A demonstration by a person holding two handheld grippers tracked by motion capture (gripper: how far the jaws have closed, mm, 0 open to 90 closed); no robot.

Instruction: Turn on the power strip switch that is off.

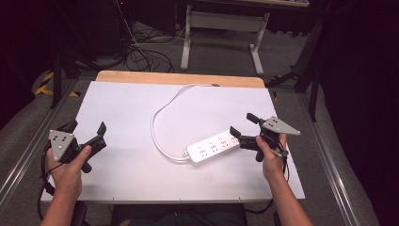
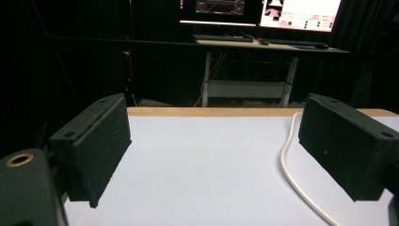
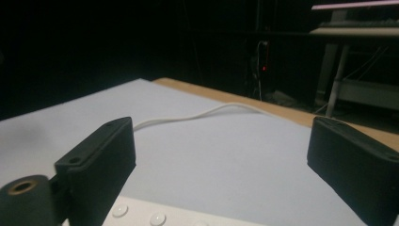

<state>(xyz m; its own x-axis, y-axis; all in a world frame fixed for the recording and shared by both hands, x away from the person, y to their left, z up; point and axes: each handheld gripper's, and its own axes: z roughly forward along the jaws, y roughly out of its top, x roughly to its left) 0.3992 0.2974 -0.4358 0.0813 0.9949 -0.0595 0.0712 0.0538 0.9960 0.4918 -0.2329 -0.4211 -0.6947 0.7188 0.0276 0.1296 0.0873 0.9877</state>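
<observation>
White power strip (image 1: 212,147) loose on table (image 1: 122,103); right hand-held gripper (image 1: 243,126) wide open, empty, likewise left hand-held gripper (image 1: 87,128); could skid if nudged, dragging cord (image 1: 160,113).

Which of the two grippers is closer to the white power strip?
The right gripper: its jaws sit right at the power strip end, while the left gripper hovers far across the table.

White power strip (image 1: 214,147) on white table (image 1: 122,106); desk (image 1: 226,21) beyond.

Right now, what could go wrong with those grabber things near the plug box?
The right tool hangs open at the end of the white plastic power strip; a nudge might slide it. Its long white cable loops across the white table, so the left tool could snag it.
</observation>
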